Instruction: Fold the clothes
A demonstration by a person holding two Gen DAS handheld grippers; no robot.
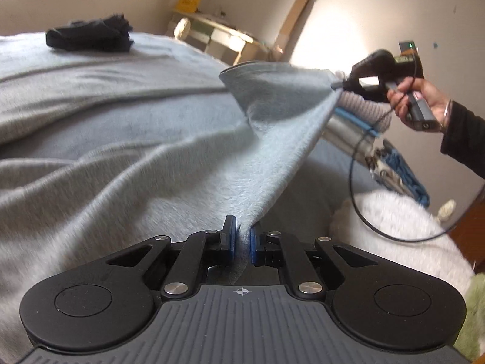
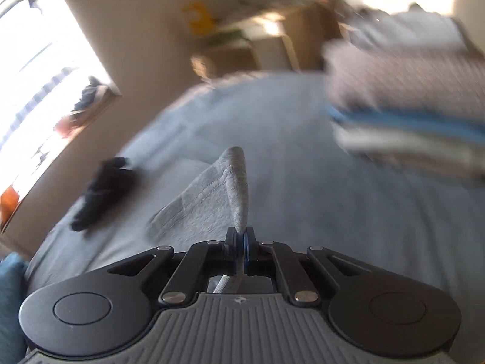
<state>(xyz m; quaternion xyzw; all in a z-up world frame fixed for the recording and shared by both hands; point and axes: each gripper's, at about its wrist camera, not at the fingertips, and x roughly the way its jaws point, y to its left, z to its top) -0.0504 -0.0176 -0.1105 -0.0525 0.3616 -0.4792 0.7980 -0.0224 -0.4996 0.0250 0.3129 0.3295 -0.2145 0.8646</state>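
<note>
Grey knit garment (image 1: 212, 157) stretches taut from the left gripper (image 1: 242, 242), pinched at bottom centre, to the right gripper (image 1: 336, 85) at upper right, its hand (image 1: 421, 103) raised. Only the blurred right view shows the right gripper (image 2: 241, 242) clamping a stitched hem. Black cloth (image 1: 91, 35) lies upper left.

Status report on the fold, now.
Left gripper and right gripper shut on grey garment. Garment taut between them. Black clothing lies clear.

The right gripper (image 2: 241, 244) pinches a grey garment (image 2: 209, 203); left of the garment lies a black cloth (image 2: 104, 189).
</note>
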